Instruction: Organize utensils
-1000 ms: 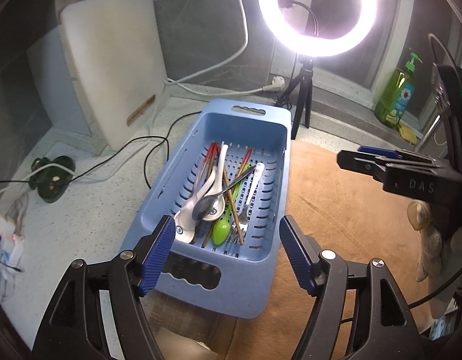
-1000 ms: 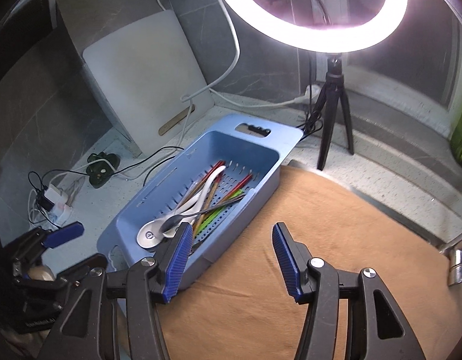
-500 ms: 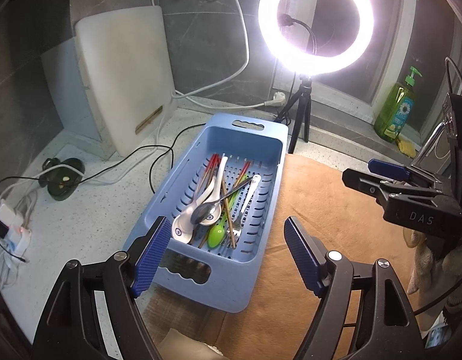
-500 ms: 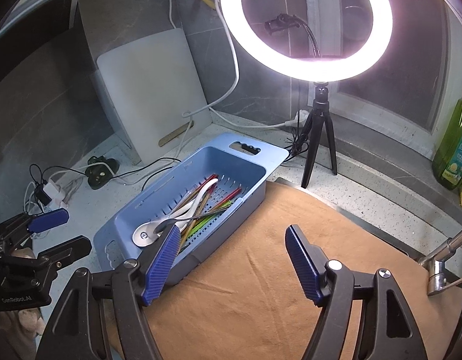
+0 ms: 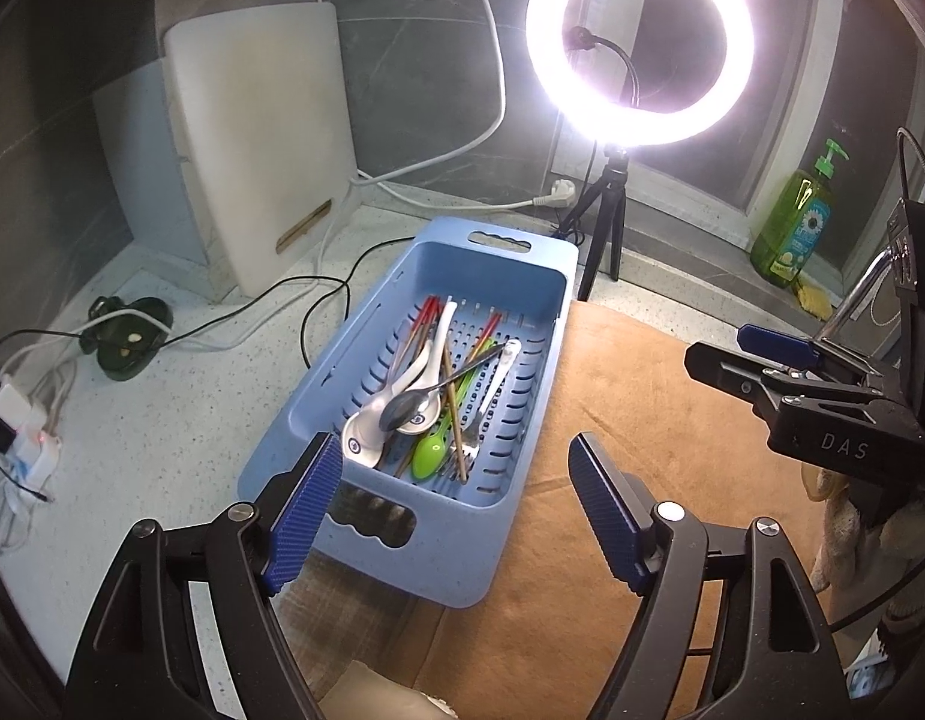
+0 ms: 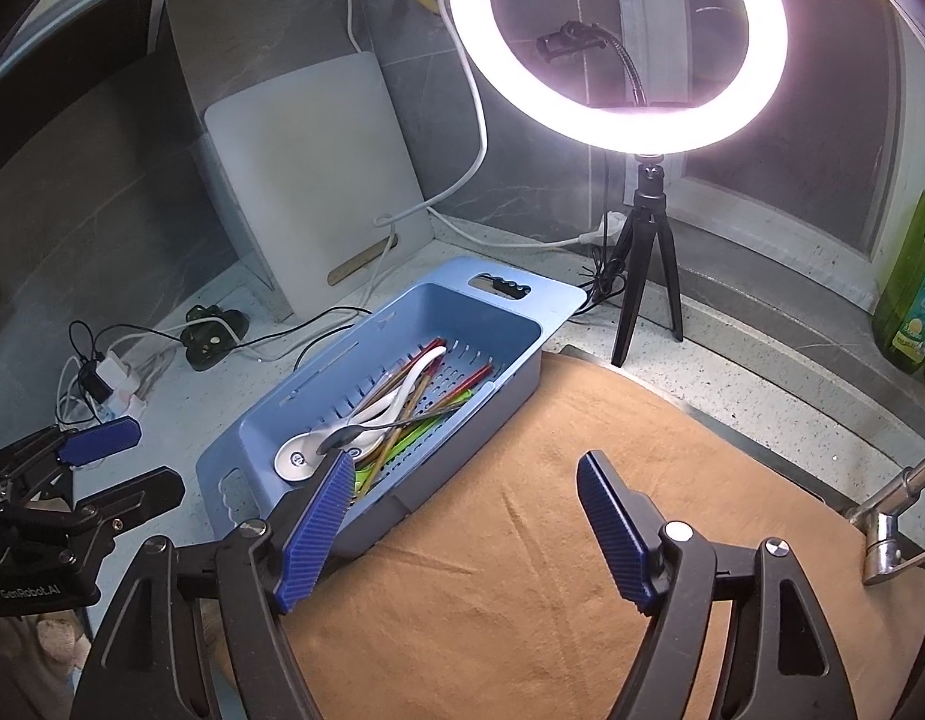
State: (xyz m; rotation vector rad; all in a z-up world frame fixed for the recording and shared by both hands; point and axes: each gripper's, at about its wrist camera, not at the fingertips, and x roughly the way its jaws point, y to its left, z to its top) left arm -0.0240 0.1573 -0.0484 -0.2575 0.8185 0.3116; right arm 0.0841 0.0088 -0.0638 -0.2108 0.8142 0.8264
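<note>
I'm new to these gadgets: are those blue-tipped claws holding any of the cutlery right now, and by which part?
Nothing is held. The left gripper is open and empty; the right gripper has jaws opening with nothing between them. The utensils lie in the blue basket.

Left wrist view: above the blue basket [image 5: 498, 276], angled down, close. Right wrist view: further right (over the brown cloth [image 6: 582, 540]), angled down-left. Both share basket and ring light [image 5: 639, 42].
</note>
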